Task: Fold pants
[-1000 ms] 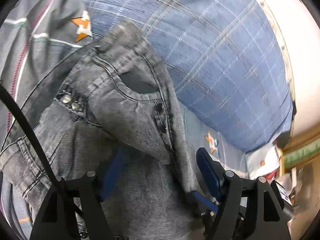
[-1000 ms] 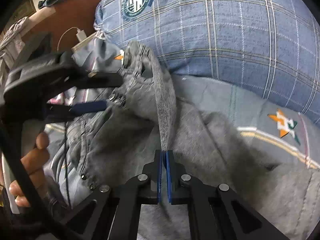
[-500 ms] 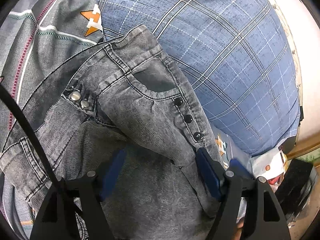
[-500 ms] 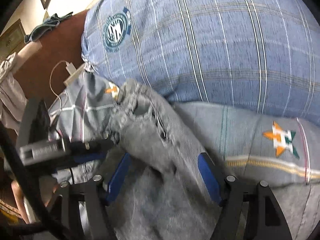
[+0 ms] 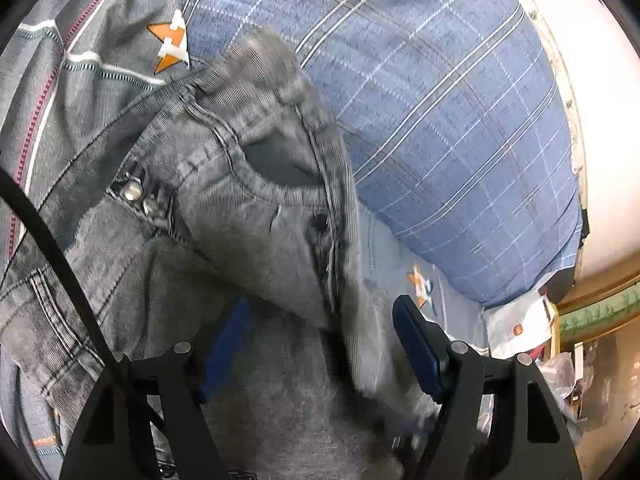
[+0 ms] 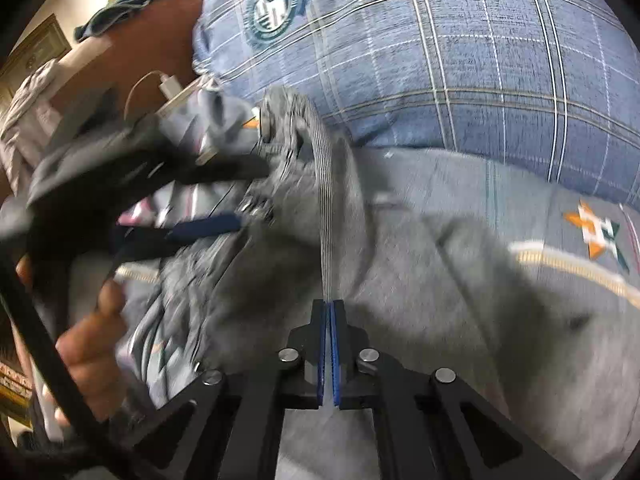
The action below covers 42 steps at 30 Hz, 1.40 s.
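The grey washed-denim pants [image 5: 248,208] lie bunched on the grey bedsheet [image 6: 520,208] against the blue plaid pillow [image 6: 440,60], no fold completed. Right gripper [image 6: 329,344], having just closed, pinches the waistband edge; left gripper [image 5: 320,344] spread wide, straddling denim.

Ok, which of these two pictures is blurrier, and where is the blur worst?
The right wrist view is blurrier: the left tool and the hand are smeared, while the plaid pillow stays fairly sharp. The left wrist view is mostly crisp, with the jeans only smearing near the bottom edge. Both bend straight lines like a fisheye.
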{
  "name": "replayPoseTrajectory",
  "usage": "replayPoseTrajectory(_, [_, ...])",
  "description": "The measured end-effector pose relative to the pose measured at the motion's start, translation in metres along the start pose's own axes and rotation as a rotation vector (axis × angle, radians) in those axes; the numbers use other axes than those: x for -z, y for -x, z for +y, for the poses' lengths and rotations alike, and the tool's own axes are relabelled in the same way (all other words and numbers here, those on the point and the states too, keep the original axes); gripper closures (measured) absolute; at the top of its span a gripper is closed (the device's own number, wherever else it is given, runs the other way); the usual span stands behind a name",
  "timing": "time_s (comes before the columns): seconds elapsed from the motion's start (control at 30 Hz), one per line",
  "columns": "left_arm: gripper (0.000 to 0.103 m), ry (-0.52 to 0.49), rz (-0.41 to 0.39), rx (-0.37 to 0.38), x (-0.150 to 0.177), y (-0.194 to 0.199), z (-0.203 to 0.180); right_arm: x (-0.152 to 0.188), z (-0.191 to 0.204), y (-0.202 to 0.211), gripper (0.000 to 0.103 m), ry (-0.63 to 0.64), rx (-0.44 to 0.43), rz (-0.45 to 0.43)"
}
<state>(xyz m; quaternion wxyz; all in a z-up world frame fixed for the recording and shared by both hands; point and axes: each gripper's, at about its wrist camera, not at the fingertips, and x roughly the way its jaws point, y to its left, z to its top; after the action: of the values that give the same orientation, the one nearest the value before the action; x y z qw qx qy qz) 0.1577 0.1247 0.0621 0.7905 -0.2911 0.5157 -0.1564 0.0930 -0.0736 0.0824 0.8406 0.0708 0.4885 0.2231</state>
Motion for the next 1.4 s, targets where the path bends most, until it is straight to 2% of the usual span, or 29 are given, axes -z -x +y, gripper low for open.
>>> replayPoseTrajectory(0.07, [0.028,-0.011,0.016,0.003,0.003,-0.005,-0.002,0.018,0.008,0.004,0.103,0.012,-0.012,0.002])
replayPoseTrajectory(0.17, [0.028,-0.026,0.012,-0.054,0.003,-0.013,-0.001,0.032,0.005,0.015,0.102,0.003,-0.026,-0.050])
replayPoseTrajectory(0.23, [0.028,0.006,0.009,-0.054,0.001,-0.014,0.004,0.023,0.000,0.024,0.102,-0.012,-0.013,-0.085])
replayPoseTrajectory(0.3, [0.028,0.023,0.009,-0.041,-0.001,-0.014,0.007,0.004,-0.006,0.037,0.093,-0.008,0.025,-0.125])
replayPoseTrajectory(0.33, [0.028,0.019,0.004,-0.046,-0.002,-0.013,0.007,-0.004,-0.010,0.037,0.062,-0.012,0.040,-0.136])
replayPoseTrajectory(0.37, [0.028,0.015,0.000,-0.054,-0.003,-0.013,0.006,-0.017,-0.018,0.036,0.013,-0.035,0.056,-0.146])
replayPoseTrajectory(0.4, [0.028,0.012,-0.004,-0.061,-0.003,-0.012,0.006,-0.027,-0.025,0.032,0.005,-0.057,0.059,-0.153])
replayPoseTrajectory(0.5, [0.028,0.023,-0.003,-0.060,-0.006,-0.011,0.009,-0.056,-0.039,0.015,0.008,-0.067,0.101,-0.143])
replayPoseTrajectory(0.53, [0.028,0.029,-0.003,-0.057,-0.007,-0.011,0.010,-0.062,-0.043,0.008,0.013,-0.074,0.110,-0.129])
replayPoseTrajectory(0.6, [0.028,0.042,-0.004,-0.052,-0.010,-0.008,0.012,-0.073,-0.049,-0.018,0.027,-0.087,0.060,-0.044])
replayPoseTrajectory(0.63, [0.028,0.045,-0.004,-0.049,-0.010,-0.006,0.013,-0.074,-0.052,-0.027,0.050,-0.105,0.052,-0.010])
replayPoseTrajectory(0.67, [0.028,0.047,-0.006,-0.047,-0.011,-0.005,0.013,-0.072,-0.055,-0.035,0.081,-0.124,0.041,0.015])
replayPoseTrajectory(0.7, [0.028,0.048,-0.008,-0.044,-0.012,-0.004,0.013,-0.068,-0.055,-0.039,0.091,-0.127,0.034,0.031])
replayPoseTrajectory(0.77, [0.028,0.055,-0.015,-0.035,-0.012,0.000,0.014,-0.056,-0.040,-0.031,0.099,-0.090,0.041,0.001])
replayPoseTrajectory(0.87, [0.028,0.057,-0.019,-0.002,-0.010,0.005,0.010,-0.030,-0.005,-0.013,0.099,0.010,0.051,-0.025])
replayPoseTrajectory(0.97, [0.028,0.007,-0.024,-0.003,-0.004,0.006,0.000,0.000,0.020,-0.003,0.100,0.068,0.043,-0.031])
replayPoseTrajectory(1.03, [0.028,-0.014,-0.012,-0.026,0.000,0.001,-0.005,0.016,0.028,-0.002,0.100,0.083,0.059,-0.033])
replayPoseTrajectory(1.13, [0.028,-0.016,0.018,-0.030,0.007,-0.004,-0.007,0.033,0.023,-0.005,0.100,0.048,0.025,-0.018])
replayPoseTrajectory(1.27, [0.028,-0.036,-0.004,-0.078,0.014,0.005,-0.010,0.046,0.019,-0.009,0.100,0.035,-0.005,-0.006])
replayPoseTrajectory(1.33, [0.028,-0.059,0.005,-0.137,0.016,0.003,-0.009,0.052,0.023,-0.005,0.100,0.051,-0.029,-0.017])
replayPoseTrajectory(1.37, [0.028,-0.063,0.010,-0.193,0.017,0.000,-0.003,0.053,0.024,-0.003,0.100,0.057,-0.036,-0.021])
replayPoseTrajectory(1.4, [0.028,-0.039,0.009,-0.229,0.017,-0.001,0.007,0.055,0.027,-0.001,0.100,0.065,-0.032,-0.023])
